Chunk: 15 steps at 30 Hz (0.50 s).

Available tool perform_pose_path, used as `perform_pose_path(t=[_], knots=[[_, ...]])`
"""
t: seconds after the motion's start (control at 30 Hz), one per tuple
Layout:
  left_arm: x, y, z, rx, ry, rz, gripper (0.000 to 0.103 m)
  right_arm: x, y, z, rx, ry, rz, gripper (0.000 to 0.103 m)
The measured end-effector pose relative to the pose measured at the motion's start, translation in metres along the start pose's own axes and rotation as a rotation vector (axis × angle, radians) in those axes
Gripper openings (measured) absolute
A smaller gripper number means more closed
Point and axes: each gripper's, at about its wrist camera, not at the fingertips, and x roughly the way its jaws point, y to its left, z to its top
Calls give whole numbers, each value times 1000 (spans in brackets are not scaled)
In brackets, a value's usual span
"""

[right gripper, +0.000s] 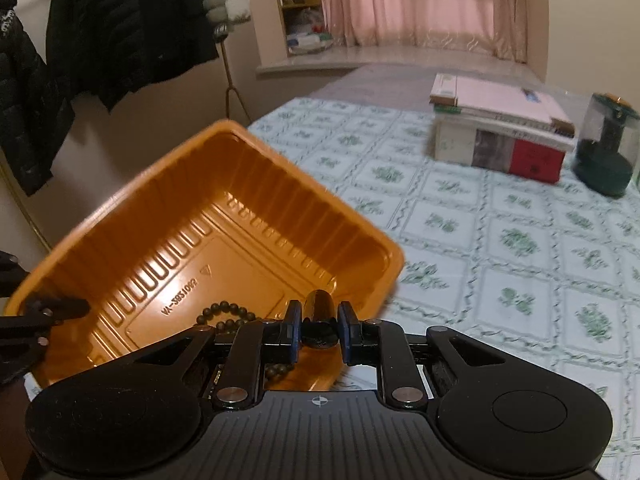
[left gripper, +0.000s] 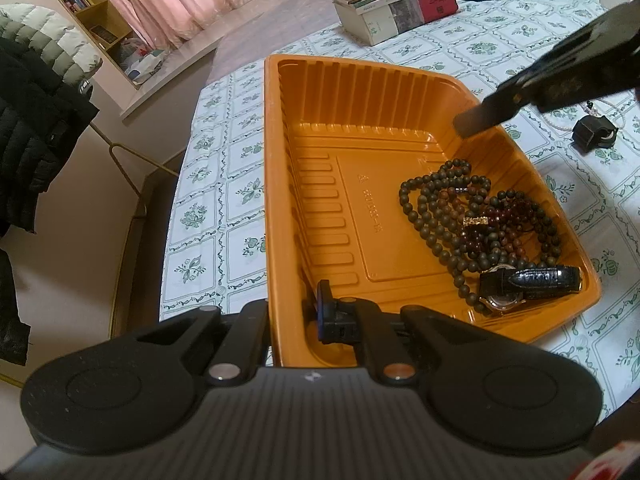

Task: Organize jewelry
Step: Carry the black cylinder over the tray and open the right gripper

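Observation:
An orange plastic tray (left gripper: pixel 280 184) sits on the flowered tablecloth. In its right half lie dark bead strands (left gripper: pixel 440 216), a red bead strand (left gripper: pixel 492 220) and a watch with a black strap (left gripper: pixel 528 280). My left gripper (left gripper: pixel 320 308) is shut on the tray's near left wall, one finger inside and the other hidden outside it. It also shows at the tray's edge (right gripper: pixel 52 312) in the right wrist view. My right gripper (right gripper: pixel 320 320) is shut on a small glossy black item (right gripper: pixel 320 308) and hovers over the tray's right side. From the left wrist view it (left gripper: pixel 480 118) reaches in blurred over the far right wall.
A black clip (left gripper: pixel 592 134) and a pearl strand lie on the cloth right of the tray. A stack of books (right gripper: pixel 500 136) and a dark green jar (right gripper: pixel 604 160) stand at the back. Jackets (left gripper: pixel 32 120) hang beyond the table's left edge.

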Motion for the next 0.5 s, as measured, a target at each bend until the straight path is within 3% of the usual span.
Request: perform_pose_path(t=[0.1,0.17,0.27,0.5], knots=[[1,1,1,1,0,-2,5,12,2,-3,6,11,9,19],[1,2,0,1,0,-3,5,17,-1,-5,31,28,73,22],[1,2,0,-1,-1,-4,5,5,-3,-11,57,3,83,53],[1,2,1,1,-2,-1,5,-39,-38,-52,109,-13,-36,55]])
